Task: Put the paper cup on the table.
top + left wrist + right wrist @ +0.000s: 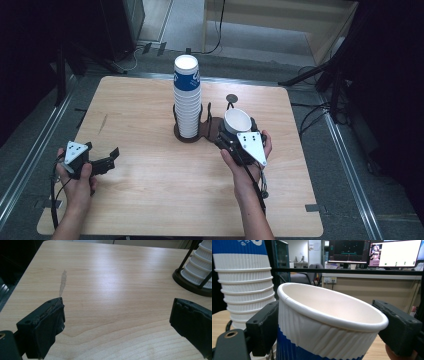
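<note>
a person's right gripper point(235, 131) holds a single paper cup point(237, 120) clamped between its jaws just beside the tall stack of cups point(187, 97), which stands in a dark wire holder point(192, 136) near the middle of the wooden desk point(150, 200). seen from the high view, the held cup sits at about three o'clock from the stack, its mouth up, and the right gripper view shows a jaw pressing each ribbed side of the cup point(329, 327) just under the rim. the left gripper point(102, 161) rests low at about eight o'clock from the stack, well apart from it, its jaws wide with nothing between them, bare desk point(112, 290) ahead and the holder's base point(190, 286) at its two o'clock. the risks look plain: the thin wall could buckle if the squeeze tightens, and a sideways nudge so close to the stack could tip the column or catch a wire of the holder. a slack grip could let the cup slide down and drop.
</note>
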Available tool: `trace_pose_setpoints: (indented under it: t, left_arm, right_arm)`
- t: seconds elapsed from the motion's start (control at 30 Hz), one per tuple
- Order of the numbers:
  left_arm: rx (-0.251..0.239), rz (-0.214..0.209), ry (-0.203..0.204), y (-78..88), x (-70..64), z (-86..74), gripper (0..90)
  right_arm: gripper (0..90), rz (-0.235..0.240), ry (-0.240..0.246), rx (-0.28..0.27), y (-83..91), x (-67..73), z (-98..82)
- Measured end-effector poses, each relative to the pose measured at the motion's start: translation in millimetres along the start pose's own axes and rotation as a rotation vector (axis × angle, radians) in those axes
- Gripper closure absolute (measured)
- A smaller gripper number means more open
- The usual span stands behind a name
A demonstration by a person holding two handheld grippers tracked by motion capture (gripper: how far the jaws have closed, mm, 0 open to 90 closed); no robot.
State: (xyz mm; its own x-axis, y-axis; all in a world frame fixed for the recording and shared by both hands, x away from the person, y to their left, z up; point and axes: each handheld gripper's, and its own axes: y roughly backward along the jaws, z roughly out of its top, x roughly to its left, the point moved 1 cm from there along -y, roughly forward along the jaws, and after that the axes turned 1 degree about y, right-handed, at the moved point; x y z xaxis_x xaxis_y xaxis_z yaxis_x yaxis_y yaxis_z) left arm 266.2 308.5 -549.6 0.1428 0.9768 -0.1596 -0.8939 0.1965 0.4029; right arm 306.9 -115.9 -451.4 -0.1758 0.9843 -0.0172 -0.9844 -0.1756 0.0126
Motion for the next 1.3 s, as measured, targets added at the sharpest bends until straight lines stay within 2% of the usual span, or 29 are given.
trace_pose_setpoints:
  t: [0.13, 0.4, 0.53, 0.67, 0.8, 1.0, 1.1, 1.2, 1.3]
  left_arm:
    - [0.001, -0.002, 0.024, -1.6, 1.4, -2.4, 0.8]
    - [-0.003, -0.007, 0.013, -2.5, -0.5, -4.1, 0.8]
    - [-0.008, -0.015, 0.026, -2.2, 0.3, -4.3, 0.8]
    - [-0.007, -0.014, 0.035, -2.1, 1.2, -4.2, 0.8]
    - [-0.006, -0.016, 0.04, -2.0, 2.2, -4.3, 0.8]
    - [-0.007, -0.017, 0.043, -1.8, 2.0, -4.5, 0.8]
    - [-0.007, -0.021, 0.038, -1.5, 1.8, -4.6, 0.8]
    - [-0.007, -0.02, 0.056, -1.7, 3.5, -4.5, 0.8]
    - [-0.013, -0.02, 0.058, -1.0, 3.6, -4.7, 0.8]
  right_arm:
    - [12.7, -0.002, 0.017, -0.004, -1.7, -6.0, -0.3]
    - [12.7, 0.002, 0.051, -0.042, -8.1, -23.4, -2.2]
    - [12.7, 0.051, 0.023, -0.086, -9.4, -32.6, -4.0]
    - [12.7, 0.064, 0.053, -0.097, -11.7, -37.1, -5.8]
    - [12.7, 0.065, 0.079, -0.086, -15.6, -39.7, -10.0]
    - [12.7, 0.047, 0.074, -0.06, -22.4, -51.2, -14.5]
    - [12.7, 0.037, 0.09, -0.048, -25.8, -55.6, -16.3]
    - [12.7, 0.02, 0.103, -0.027, -30.6, -60.3, -19.1]
    - [12.7, 0.011, 0.085, -0.015, -34.5, -64.5, -21.6]
